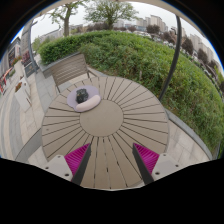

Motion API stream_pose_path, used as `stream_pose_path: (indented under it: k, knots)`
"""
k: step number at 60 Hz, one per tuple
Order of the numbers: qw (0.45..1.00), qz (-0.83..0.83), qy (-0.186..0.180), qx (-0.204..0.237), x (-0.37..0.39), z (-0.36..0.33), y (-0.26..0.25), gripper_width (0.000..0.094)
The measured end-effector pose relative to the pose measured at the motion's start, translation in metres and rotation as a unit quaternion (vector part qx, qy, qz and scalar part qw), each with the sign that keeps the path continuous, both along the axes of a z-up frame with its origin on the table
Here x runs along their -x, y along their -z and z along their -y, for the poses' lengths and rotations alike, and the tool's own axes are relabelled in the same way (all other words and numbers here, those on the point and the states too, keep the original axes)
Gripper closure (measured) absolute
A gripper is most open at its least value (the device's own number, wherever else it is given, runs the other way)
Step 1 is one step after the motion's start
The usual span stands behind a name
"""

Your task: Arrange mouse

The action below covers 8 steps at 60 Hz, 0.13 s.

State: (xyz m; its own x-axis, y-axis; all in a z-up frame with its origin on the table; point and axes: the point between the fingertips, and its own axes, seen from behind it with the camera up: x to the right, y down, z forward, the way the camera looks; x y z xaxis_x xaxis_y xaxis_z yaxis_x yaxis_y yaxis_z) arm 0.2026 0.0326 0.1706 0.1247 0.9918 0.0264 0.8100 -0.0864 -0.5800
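Observation:
A dark mouse (pixel 82 95) lies on a pale round mat (pixel 84 100) at the far left part of a round slatted wooden table (pixel 110 125). My gripper (pixel 112 160) is held above the near side of the table, well short of the mouse. Its fingers are spread wide apart with magenta pads (pixel 77 156) showing, and nothing is between them.
A slatted wooden chair (pixel 68 68) stands beyond the table at the far left. A green hedge (pixel 150 60) runs behind and to the right. A thin tree trunk (pixel 175 55) rises to the right. Paved ground (pixel 25 115) lies to the left.

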Motion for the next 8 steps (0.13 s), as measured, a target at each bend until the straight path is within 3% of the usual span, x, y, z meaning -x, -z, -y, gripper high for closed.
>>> stream_pose_path:
  k: [8]
  knots:
    - [0.999, -0.026, -0.035, -0.017, -0.002, -0.007, -0.015, 0.0085]
